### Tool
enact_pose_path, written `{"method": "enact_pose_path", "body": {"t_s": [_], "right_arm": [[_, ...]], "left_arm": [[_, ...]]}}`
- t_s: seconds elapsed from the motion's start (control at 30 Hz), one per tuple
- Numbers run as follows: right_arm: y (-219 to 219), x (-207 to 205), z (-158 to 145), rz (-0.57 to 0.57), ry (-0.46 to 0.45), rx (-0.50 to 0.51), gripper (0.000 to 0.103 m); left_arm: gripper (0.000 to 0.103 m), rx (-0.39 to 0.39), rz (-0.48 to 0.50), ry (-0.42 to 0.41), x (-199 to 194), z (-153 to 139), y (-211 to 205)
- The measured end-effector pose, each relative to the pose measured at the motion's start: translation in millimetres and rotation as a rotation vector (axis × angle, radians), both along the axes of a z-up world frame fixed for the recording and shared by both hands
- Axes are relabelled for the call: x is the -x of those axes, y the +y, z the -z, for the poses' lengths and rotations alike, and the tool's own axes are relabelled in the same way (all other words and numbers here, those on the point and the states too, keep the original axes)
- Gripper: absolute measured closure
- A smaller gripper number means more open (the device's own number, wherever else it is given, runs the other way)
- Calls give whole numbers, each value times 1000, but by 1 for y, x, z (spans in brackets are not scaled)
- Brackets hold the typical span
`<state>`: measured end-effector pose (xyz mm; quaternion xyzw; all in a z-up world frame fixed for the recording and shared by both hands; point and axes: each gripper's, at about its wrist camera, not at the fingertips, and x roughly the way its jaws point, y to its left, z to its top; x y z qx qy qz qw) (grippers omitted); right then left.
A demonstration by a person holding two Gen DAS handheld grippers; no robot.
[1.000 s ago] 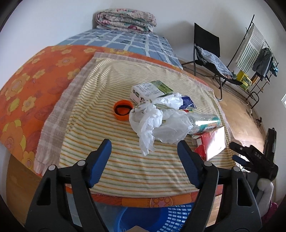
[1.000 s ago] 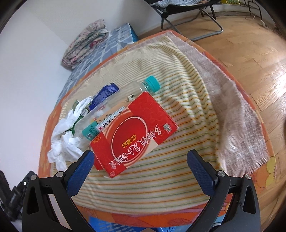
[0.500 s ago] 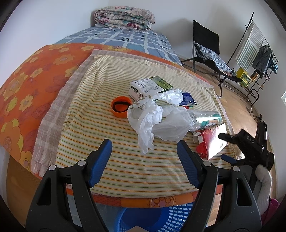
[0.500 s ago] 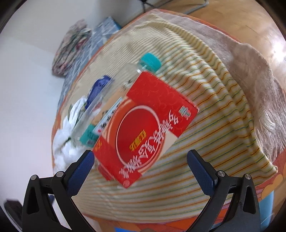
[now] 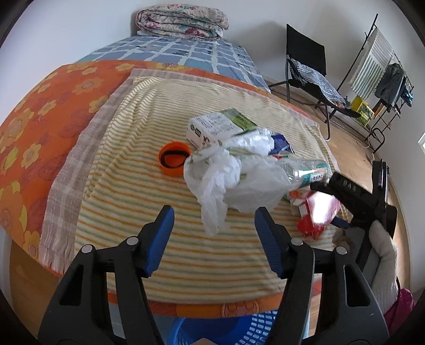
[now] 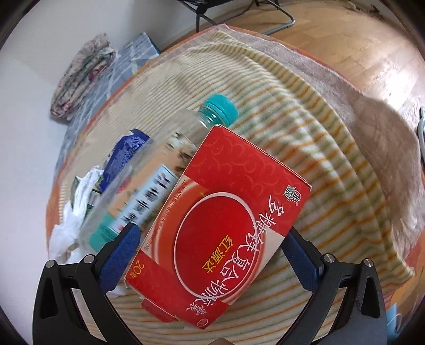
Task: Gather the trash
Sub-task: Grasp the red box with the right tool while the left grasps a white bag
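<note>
A heap of trash lies on the striped blanket (image 5: 127,164): a crumpled white plastic bag (image 5: 233,180), a white and green carton (image 5: 212,127), an orange lid (image 5: 174,159), a blue wrapper (image 6: 124,151), a clear bottle with a teal cap (image 6: 170,164) and a red box (image 6: 220,228). My left gripper (image 5: 213,228) hovers before the bag with its jaws closing. The bag's tail shows between the pads, untouched. My right gripper (image 6: 212,244) stands open and straddles the red box, a finger (image 6: 119,254) at each side. The left wrist view shows the right gripper (image 5: 345,191) over the box (image 5: 316,212).
A blue plastic basket (image 5: 239,331) sits below the table's near edge. A gloved hand (image 5: 382,252) holds the right gripper. Behind are a bed with a folded quilt (image 5: 180,18), a black folding chair (image 5: 305,58) and a clothes rack (image 5: 377,58) on the wooden floor.
My right gripper has come down and in over the red box, which now fills the space between its fingers. The left gripper's jaws have narrowed; the left hand has stayed put.
</note>
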<state>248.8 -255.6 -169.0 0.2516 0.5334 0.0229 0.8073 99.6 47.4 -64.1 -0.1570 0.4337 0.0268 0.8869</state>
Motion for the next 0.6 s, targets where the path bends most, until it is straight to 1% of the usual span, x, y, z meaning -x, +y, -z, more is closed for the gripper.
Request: {"method": "enact_pose_path", "body": {"t_s": [0.03, 0.1, 0.17, 0.2, 0.27, 0.3, 0.37, 0.43, 0.53, 0.6], "right_arm": [[1, -1, 0, -19, 2, 21, 0], [4, -2, 0, -57, -12, 87, 0], [2, -2, 3, -75, -12, 150, 0], [0, -2, 4, -86, -10, 163, 0], [-5, 0, 4, -102, -19, 169, 1], [-6, 1, 3, -108, -23, 179, 3], [-11, 3, 3, -125, -33, 183, 8], [-14, 5, 1, -140, -41, 185, 9], [-17, 12, -1, -153, -49, 187, 13], [-19, 14, -3, -154, -52, 175, 17]], "left_arm": [[48, -5, 3, -1, -4, 0, 0], [51, -8, 16, 2, -11, 3, -1], [54, -27, 45, 17, -21, 8, -7], [55, -37, 56, 24, -25, 10, -9], [60, -55, 65, 35, -32, 16, -12], [65, -57, 67, 40, -35, 18, -12], [71, -44, 71, 53, -42, 23, -10], [85, -32, 74, 61, -44, 26, -8], [96, 5, 78, 57, -43, 27, -4], [97, 18, 83, 50, -40, 24, -4]]}}
